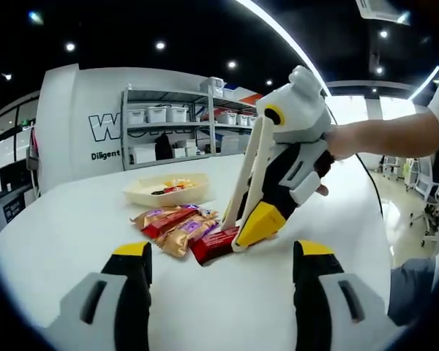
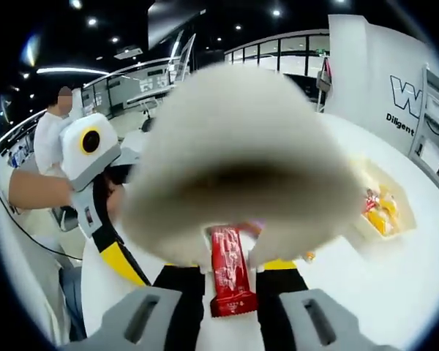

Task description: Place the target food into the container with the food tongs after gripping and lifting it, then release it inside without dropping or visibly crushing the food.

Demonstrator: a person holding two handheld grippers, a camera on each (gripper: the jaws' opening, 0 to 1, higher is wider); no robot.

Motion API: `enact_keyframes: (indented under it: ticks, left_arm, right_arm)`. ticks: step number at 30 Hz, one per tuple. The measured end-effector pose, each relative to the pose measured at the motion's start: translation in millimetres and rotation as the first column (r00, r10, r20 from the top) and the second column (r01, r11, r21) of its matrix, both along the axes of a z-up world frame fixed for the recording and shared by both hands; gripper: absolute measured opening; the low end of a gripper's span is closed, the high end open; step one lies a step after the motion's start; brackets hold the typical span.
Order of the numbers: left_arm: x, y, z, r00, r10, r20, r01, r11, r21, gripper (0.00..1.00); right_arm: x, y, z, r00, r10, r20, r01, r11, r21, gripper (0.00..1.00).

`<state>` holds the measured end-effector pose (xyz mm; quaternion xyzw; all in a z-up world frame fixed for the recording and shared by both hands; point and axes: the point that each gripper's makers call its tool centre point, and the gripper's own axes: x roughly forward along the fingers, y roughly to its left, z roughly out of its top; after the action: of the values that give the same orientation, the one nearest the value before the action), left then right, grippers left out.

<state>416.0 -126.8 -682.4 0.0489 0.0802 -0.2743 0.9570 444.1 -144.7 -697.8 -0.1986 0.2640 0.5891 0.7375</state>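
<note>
Several wrapped snacks lie in a cluster on the white table (image 1: 73, 234): gold and red packets (image 1: 172, 223) and a red packet (image 1: 214, 246) nearest me. My right gripper (image 1: 254, 223) comes in from the right, shut on cream food tongs (image 1: 252, 168) that slant down to the red packet, which seems to rest on the table. In the right gripper view the blurred tongs (image 2: 241, 161) frame the red packet (image 2: 230, 274) above my right gripper (image 2: 228, 285). A cream container (image 1: 167, 191) with some food inside stands behind the snacks. My left gripper (image 1: 223, 274) hovers open in front of the cluster.
The container (image 2: 384, 212) sits to the right in the right gripper view, and the left gripper's body (image 2: 95, 168) stands at the left, held by a person's hand. Shelves with white bins (image 1: 175, 124) stand beyond the table's far edge. A hand (image 1: 347, 139) holds the right gripper.
</note>
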Motion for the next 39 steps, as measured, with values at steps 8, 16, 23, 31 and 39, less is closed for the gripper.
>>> enact_keyframes:
  ticks: [8, 16, 23, 31, 39]
  left_arm:
    - [-0.3, -0.7, -0.1, 1.000, -0.003, 0.000, 0.003, 1.000, 0.000, 0.78]
    - [0.1, 0.0, 0.1, 1.000, 0.003, 0.002, -0.003, 1.000, 0.001, 0.78]
    - [-0.5, -1.1, -0.1, 1.000, -0.003, 0.001, 0.003, 1.000, -0.001, 0.78]
    - [-0.4, -0.9, 0.6, 1.000, -0.001, 0.006, 0.001, 1.000, -0.003, 0.78]
    - [-0.9, -0.8, 1.3, 1.000, -0.001, 0.009, 0.001, 1.000, -0.002, 0.78]
  right_arm:
    - [2.9, -1.2, -1.2, 1.000, -0.009, 0.011, 0.009, 1.000, -0.006, 0.15]
    - [-2.3, -3.9, 0.6, 0.991, -0.086, -0.105, 0.093, 0.994, 0.065, 0.16]
    - [-5.2, -16.3, 30.6, 0.985, -0.107, -0.134, 0.128, 0.979, 0.158, 0.16]
    - [21.4, -27.3, 81.5, 0.982, -0.162, -0.101, 0.182, 0.953, 0.244, 0.16]
    - [64.9, -31.7, 117.7, 0.972, -0.228, -0.055, 0.234, 0.934, 0.270, 0.16]
